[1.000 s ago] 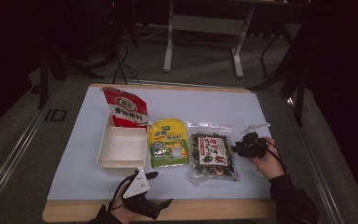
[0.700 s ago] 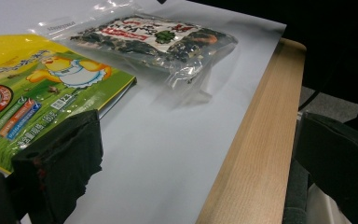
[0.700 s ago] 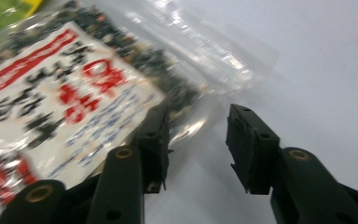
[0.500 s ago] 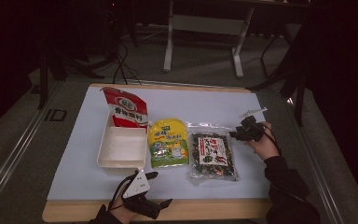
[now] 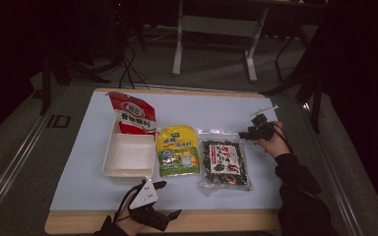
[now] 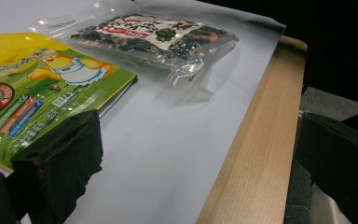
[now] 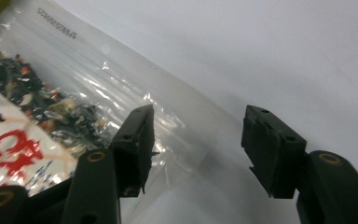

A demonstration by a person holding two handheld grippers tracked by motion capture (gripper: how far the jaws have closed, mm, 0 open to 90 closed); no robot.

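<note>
- So the right claw (image 5: 254,129) has slid up and in over the last second. It was out beside the middle of the clear seaweed-mix bag (image 5: 223,160), and now it's parked at the bag's top right corner.
- My guess is that's the lineup for a pinch on the bag's empty sealed edge, likely to carry it over to the white box (image 5: 128,155). No grab yet though.
- In the right gripper view the right claw (image 7: 196,144) is spread wide, with the see-through corner of the bag (image 7: 88,93) lying between and under the jaws. One jaw looks to be just about on the plastic, but I can't tell if it's touching. It's holding nothing.
- The bag lies flat on the desk (image 5: 78,162), just right of the yellow-green pouch (image 5: 177,150).
- The left claw (image 5: 163,199) hasn't budged. It's resting at the near desk edge, jaws wide apart and empty.
</note>
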